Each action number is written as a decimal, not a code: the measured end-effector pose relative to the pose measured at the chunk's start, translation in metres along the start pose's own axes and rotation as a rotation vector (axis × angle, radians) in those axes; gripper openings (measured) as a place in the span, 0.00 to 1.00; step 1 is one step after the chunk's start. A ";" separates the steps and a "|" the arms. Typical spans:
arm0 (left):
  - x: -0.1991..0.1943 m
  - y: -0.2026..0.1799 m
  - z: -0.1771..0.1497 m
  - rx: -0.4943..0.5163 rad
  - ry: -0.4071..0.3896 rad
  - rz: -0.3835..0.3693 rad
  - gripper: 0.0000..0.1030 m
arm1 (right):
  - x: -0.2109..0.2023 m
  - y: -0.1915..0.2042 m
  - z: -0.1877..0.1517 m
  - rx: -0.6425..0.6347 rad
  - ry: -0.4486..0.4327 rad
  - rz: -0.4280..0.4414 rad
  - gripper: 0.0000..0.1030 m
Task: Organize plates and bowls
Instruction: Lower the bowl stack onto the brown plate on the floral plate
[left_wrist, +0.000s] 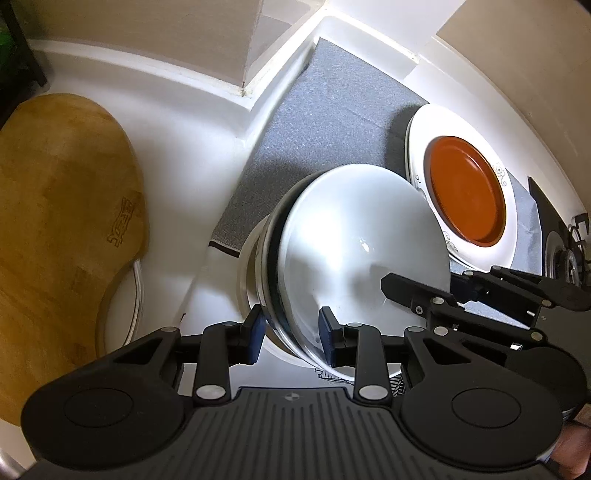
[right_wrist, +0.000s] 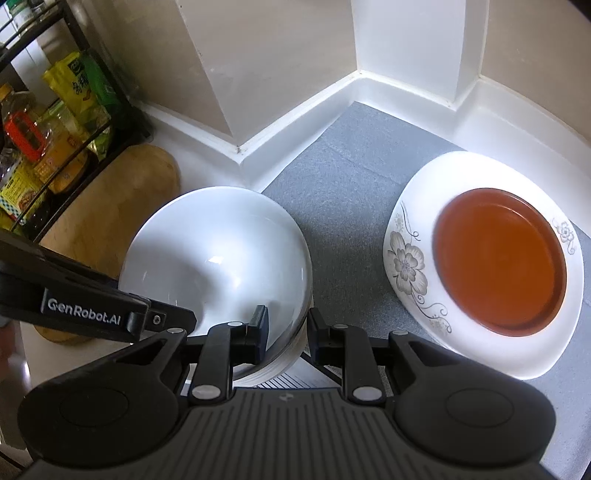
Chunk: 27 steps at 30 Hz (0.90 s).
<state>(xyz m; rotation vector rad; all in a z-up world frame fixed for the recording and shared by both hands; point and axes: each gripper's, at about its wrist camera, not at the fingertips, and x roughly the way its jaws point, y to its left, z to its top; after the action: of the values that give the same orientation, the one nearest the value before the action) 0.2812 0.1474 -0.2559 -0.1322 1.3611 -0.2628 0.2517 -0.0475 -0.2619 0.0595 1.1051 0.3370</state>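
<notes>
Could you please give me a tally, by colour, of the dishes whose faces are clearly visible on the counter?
White bowl, on top of a stack whose lower pieces show only as rims: 1
White flowered plate: 1
Brown-orange plate, resting on the flowered plate: 1
Total: 3

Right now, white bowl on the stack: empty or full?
Empty. The white bowl shows a bare, glossy inside in both wrist views; nothing lies in it.
</notes>
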 end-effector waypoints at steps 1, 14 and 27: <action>0.000 -0.001 0.000 0.000 0.000 0.008 0.33 | 0.001 0.001 -0.001 -0.001 -0.001 -0.003 0.22; 0.002 0.009 0.001 -0.019 0.001 -0.006 0.34 | -0.007 -0.013 0.002 0.081 -0.055 0.037 0.20; 0.001 0.034 0.005 -0.053 -0.063 -0.116 0.33 | 0.003 -0.031 0.010 0.121 -0.066 0.108 0.06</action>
<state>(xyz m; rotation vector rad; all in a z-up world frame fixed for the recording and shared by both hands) 0.2896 0.1801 -0.2643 -0.2623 1.3003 -0.3168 0.2691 -0.0752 -0.2664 0.2362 1.0584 0.3619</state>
